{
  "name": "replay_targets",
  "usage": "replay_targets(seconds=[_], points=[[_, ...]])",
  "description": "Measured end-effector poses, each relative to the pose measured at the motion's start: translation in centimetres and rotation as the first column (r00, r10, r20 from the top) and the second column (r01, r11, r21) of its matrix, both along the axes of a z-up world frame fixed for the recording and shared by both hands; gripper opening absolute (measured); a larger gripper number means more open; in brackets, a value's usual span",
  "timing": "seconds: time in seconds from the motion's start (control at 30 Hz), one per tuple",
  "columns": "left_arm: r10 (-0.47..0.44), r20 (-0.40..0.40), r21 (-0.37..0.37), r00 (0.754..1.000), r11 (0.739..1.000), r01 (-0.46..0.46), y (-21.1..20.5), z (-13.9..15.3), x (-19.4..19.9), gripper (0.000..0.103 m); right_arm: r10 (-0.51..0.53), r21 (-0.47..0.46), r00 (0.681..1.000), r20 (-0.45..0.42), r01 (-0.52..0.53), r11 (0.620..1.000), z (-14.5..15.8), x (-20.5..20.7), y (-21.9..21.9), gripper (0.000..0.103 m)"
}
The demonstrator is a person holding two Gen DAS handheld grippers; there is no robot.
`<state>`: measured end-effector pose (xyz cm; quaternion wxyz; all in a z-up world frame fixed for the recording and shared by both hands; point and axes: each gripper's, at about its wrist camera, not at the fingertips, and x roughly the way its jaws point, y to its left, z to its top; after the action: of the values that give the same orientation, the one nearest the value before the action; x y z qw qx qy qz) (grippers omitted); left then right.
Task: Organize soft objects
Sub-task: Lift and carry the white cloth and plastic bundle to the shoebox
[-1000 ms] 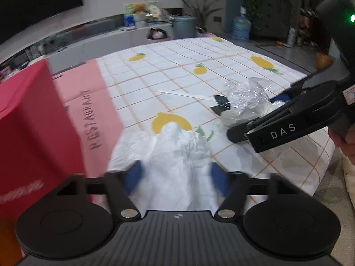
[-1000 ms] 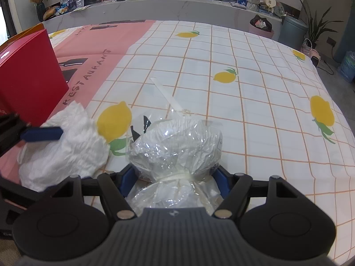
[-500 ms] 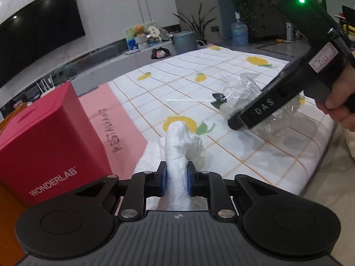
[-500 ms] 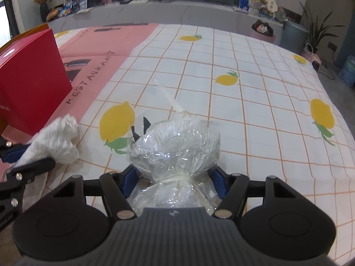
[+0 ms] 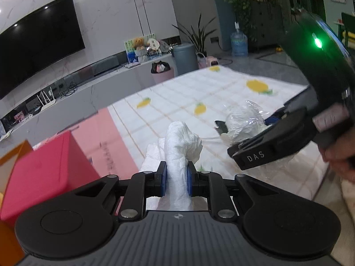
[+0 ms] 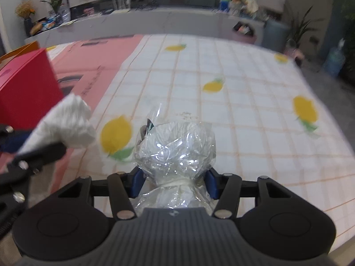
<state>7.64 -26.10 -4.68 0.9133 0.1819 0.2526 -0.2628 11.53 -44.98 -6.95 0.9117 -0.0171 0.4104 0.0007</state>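
In the left wrist view my left gripper (image 5: 176, 177) is shut on a crumpled white plastic bag (image 5: 182, 141), held a little above the lemon-print tablecloth (image 5: 177, 97). The right wrist view shows the same white bag (image 6: 66, 124) at the left, in the left gripper (image 6: 28, 146). My right gripper (image 6: 173, 182) straddles a tied clear plastic bag (image 6: 177, 146). Its jaws are closing, and both blue pads touch the crinkled film. The left wrist view shows the clear bag (image 5: 244, 119) on the cloth, behind a finger (image 5: 266, 150) of the right gripper.
A red box (image 5: 44, 166) stands at the left on the pink part of the cloth, with an orange box (image 5: 13, 155) beside it. A small black scrap (image 5: 220, 126) lies against the clear bag. A person's hand (image 5: 339, 155) holds the right gripper near the table's right edge.
My left gripper closed on the white bag, then lifted it off the cloth. The right gripper's pads have narrowed onto the clear bag and its view has tilted upward.
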Motion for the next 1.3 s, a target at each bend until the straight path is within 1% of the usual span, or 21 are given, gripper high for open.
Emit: replay_targets(seconds=[0.03, 0.13, 0.2, 0.27, 0.33, 0.4, 0.47, 0.53, 0.6, 0.67, 0.77, 0.8, 0.87, 0.93, 1.03, 1.1, 1.2, 1.27, 1.3], points=[[0.0, -0.003, -0.006, 1.0, 1.0, 0.0, -0.1, 0.4, 0.5, 0.019, -0.025, -0.011, 1.0, 0.018, 0.026, 1.0, 0.4, 0.1, -0.3, 0.055], [0.013, -0.01, -0.034, 1.0, 0.999, -0.014, -0.2, 1.5, 2.2, 0.019, -0.104, 0.002, 0.994, 0.027, 0.104, 0.995, 0.7, 1.2, -1.5, 0.054], [0.042, 0.012, -0.052, 0.999, 0.998, -0.042, -0.5, 2.0, 3.6, 0.02, -0.164, 0.0, 0.986, 0.028, 0.164, 0.986, 0.6, 1.9, -2.2, 0.054], [0.061, 0.026, -0.061, 0.998, 0.996, -0.059, -0.8, 2.4, 4.9, 0.02, -0.239, 0.002, 0.97, 0.029, 0.239, 0.971, 0.5, 3.1, -2.9, 0.054], [0.092, 0.037, -0.064, 0.995, 0.994, -0.09, -1.2, 3.1, 6.4, 0.02, -0.343, 0.002, 0.938, 0.055, 0.343, 0.939, 0.8, 4.3, -3.5, 0.054], [0.133, 0.043, -0.085, 0.99, 0.988, -0.129, -1.1, 4.0, 8.3, 0.02, -0.43, 0.037, 0.899, 0.083, 0.429, 0.903, 1.5, 5.5, -3.8, 0.054], [0.167, 0.053, -0.106, 0.985, 0.981, -0.161, -0.7, 5.0, 10.0, 0.02, -0.481, 0.08, 0.872, 0.092, 0.475, 0.876, 2.2, 7.1, -3.5, 0.054], [0.207, 0.076, -0.126, 0.975, 0.972, -0.197, 0.2, 6.1, 11.6, 0.02, -0.513, 0.111, 0.853, 0.1, 0.503, 0.857, 3.0, 8.9, -2.7, 0.054], [0.244, 0.101, -0.127, 0.964, 0.965, -0.231, 1.4, 7.1, 13.2, 0.02, -0.514, 0.121, 0.85, 0.114, 0.501, 0.857, 3.9, 10.8, -1.2, 0.054], [0.278, 0.135, -0.104, 0.951, 0.958, -0.265, 2.5, 7.8, 14.2, 0.02, -0.512, 0.116, 0.848, 0.135, 0.5, 0.858, 5.1, 12.6, 0.6, 0.054], [0.289, 0.236, -0.056, 0.928, 0.957, -0.284, 4.8, 8.9, 14.9, 0.02, -0.526, 0.157, 0.837, 0.152, 0.505, 0.849, 6.8, 14.6, 3.4, 0.054], [0.292, 0.268, -0.03, 0.918, 0.955, -0.295, 5.9, 9.2, 15.1, 0.02, -0.521, 0.16, 0.84, 0.154, 0.499, 0.852, 7.3, 15.2, 4.7, 0.054], [0.317, 0.301, -0.002, 0.899, 0.943, -0.332, 7.5, 9.6, 15.1, 0.02, -0.502, 0.15, 0.845, 0.182, 0.481, 0.864, 8.6, 16.2, 7.2, 0.054], [0.349, 0.309, -0.004, 0.885, 0.931, -0.365, 9.6, 10.0, 14.8, 0.02, -0.486, 0.16, 0.847, 0.215, 0.46, 0.873, 10.0, 16.8, 9.8, 0.054], [0.409, 0.313, -0.015, 0.857, 0.905, -0.426, 12.5, 10.9, 14.2, 0.02, -0.463, 0.204, 0.857, 0.228, 0.423, 0.883, 11.7, 17.2, 13.5, 0.054], [0.446, 0.294, -0.033, 0.845, 0.888, -0.458, 14.8, 11.7, 13.7, 0.02, -0.433, 0.222, 0.864, 0.256, 0.383, 0.896, 12.8, 17.1, 16.1, 0.054], [0.484, 0.294, -0.051, 0.824, 0.869, -0.492, 17.6, 13.1, 13.0, 0.02, -0.359, 0.222, 0.893, 0.272, 0.305, 0.926, 14.0, 16.8, 20.0, 0.054], [0.502, 0.282, -0.054, 0.817, 0.859, -0.509, 19.1, 13.8, 12.6, 0.02, -0.306, 0.237, 0.914, 0.267, 0.246, 0.94, 14.5, 16.4, 22.3, 0.054], [0.51, 0.267, -0.061, 0.817, 0.856, -0.514, 20.0, 14.1, 12.1, 0.02, -0.285, 0.247, 0.922, 0.263, 0.222, 0.943, 14.7, 16.2, 23.3, 0.054]])
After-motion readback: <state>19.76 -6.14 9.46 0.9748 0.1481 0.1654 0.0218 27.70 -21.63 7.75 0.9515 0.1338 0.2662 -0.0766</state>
